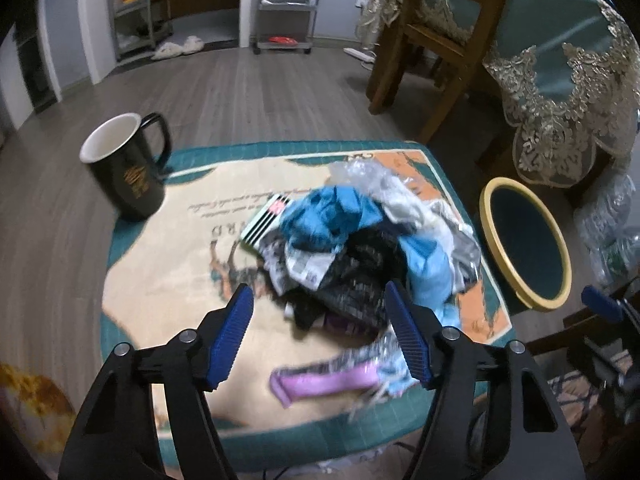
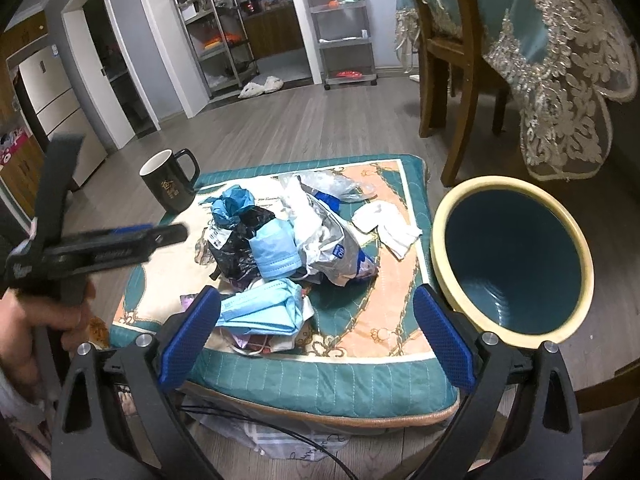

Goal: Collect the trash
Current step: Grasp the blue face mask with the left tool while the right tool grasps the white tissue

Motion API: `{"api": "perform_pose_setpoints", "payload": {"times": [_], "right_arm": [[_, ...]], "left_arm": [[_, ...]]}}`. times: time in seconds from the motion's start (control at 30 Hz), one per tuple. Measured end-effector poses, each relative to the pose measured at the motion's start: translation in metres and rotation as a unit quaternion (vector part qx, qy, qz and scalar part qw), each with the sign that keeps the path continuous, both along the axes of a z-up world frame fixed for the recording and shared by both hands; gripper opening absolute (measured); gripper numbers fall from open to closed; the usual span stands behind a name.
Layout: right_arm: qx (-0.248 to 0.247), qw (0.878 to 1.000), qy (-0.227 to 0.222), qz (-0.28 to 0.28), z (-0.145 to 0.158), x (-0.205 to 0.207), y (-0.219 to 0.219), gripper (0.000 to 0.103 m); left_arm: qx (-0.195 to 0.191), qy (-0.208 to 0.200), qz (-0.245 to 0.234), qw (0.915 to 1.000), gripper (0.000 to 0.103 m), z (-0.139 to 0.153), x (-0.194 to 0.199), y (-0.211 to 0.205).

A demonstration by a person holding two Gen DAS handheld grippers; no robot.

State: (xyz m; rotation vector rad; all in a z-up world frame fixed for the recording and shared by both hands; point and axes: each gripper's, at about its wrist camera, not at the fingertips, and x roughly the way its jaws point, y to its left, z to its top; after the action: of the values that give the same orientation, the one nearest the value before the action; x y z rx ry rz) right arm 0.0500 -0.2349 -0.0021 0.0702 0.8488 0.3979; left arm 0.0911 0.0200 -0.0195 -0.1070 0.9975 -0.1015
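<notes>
Left hand-held gripper [image 1: 320, 328] is angled down over the trash pile [image 1: 360, 248], jaws apart and straddling the near edge of it. Nothing is pinched yet; pads clear of the black crumpled bag [image 1: 352, 280] between them. Frame is blurry, so I can't tell if a tip brushes anything.

Right hand-held gripper [image 2: 316, 332] hangs at the near edge of the cushion [image 2: 360, 380], jaws wide, empty. A blue face mask [image 2: 260, 308] lies just ahead of its left pad, not touched.

Pile sits mid-cushion: masks, blue crumpled bag [image 2: 232, 204], silver foil wrapper [image 2: 336, 248], clear plastic, white tissue [image 2: 384, 224] off to the bin side, purple wrapper [image 1: 320, 384] at the near edge.

Bin [image 2: 512, 256] stands on the floor just right of the cushion, tilted mouth toward us. What I can see of the inside looks empty; the bottom isn't fully visible.

Black mug [image 2: 172, 184] on the far left corner, apart from the pile. Not trash, I'd guess.

Progress read: basically zero. Everything's on the cushion, first grab not made. Left looks set for the black bag.
</notes>
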Motion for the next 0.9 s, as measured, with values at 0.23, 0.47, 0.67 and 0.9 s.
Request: {"api": "perform_pose_setpoints", "payload": {"times": [0.23, 0.47, 0.67, 0.9], "right_arm": [[-0.003, 1.0, 0.011, 0.002, -0.004, 0.017, -0.003, 0.095], [-0.003, 1.0, 0.019, -0.017, -0.007, 0.038, -0.012, 0.095], [0.013, 0.998, 0.035, -0.043, -0.016, 0.048, -0.023, 0.095], [0.018, 0.998, 0.043, -0.05, -0.021, 0.053, -0.026, 0.095]], "left_arm": [[0.005, 0.015, -0.02, 0.9997, 0.069, -0.005, 0.043, -0.006], [-0.031, 0.017, -0.06, 0.9976, 0.061, 0.003, 0.04, -0.031], [-0.046, 0.03, -0.108, 0.9926, 0.045, -0.005, 0.034, -0.061], [-0.054, 0.063, -0.12, 0.9894, 0.016, -0.026, 0.038, -0.076]]}}
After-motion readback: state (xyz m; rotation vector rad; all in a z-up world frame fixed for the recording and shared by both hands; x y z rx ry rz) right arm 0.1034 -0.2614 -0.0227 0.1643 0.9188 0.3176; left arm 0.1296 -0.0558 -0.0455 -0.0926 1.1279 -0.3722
